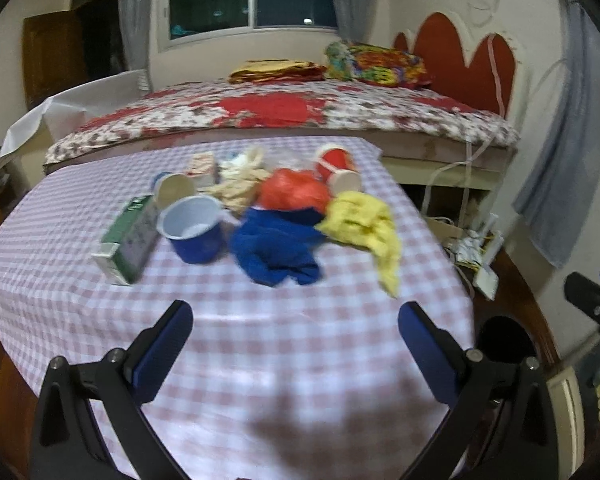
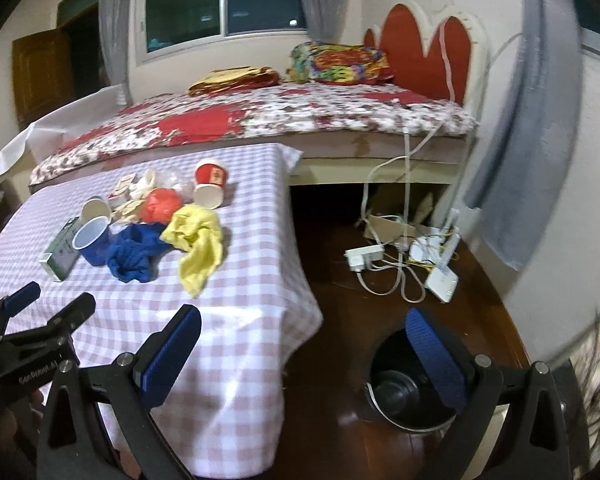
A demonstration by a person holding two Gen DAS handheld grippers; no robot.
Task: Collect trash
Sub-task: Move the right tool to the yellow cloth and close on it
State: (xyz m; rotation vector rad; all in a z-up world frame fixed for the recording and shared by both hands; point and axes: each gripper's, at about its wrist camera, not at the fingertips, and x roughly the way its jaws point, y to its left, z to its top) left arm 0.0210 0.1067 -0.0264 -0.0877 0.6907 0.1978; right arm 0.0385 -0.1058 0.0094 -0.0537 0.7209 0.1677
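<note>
A pile of trash lies on the far part of the checked tablecloth (image 1: 260, 340): a yellow rag (image 1: 364, 220), a blue rag (image 1: 276, 248), an orange bag (image 1: 294, 192), a red paper cup (image 1: 336, 168), a blue cup (image 1: 192, 228), a green carton (image 1: 130, 236) and crumpled paper (image 1: 240, 180). My left gripper (image 1: 296, 320) is open and empty above the table's near part. My right gripper (image 2: 302, 326) is open and empty over the table's right edge, above a black bin (image 2: 404, 396) on the floor. The pile shows in the right wrist view too, with the yellow rag (image 2: 198, 236) nearest.
A bed (image 1: 284, 112) with a floral cover stands behind the table. Power strips and white cables (image 2: 400, 256) lie on the dark wooden floor to the right. A grey curtain (image 2: 512, 160) hangs at the right wall.
</note>
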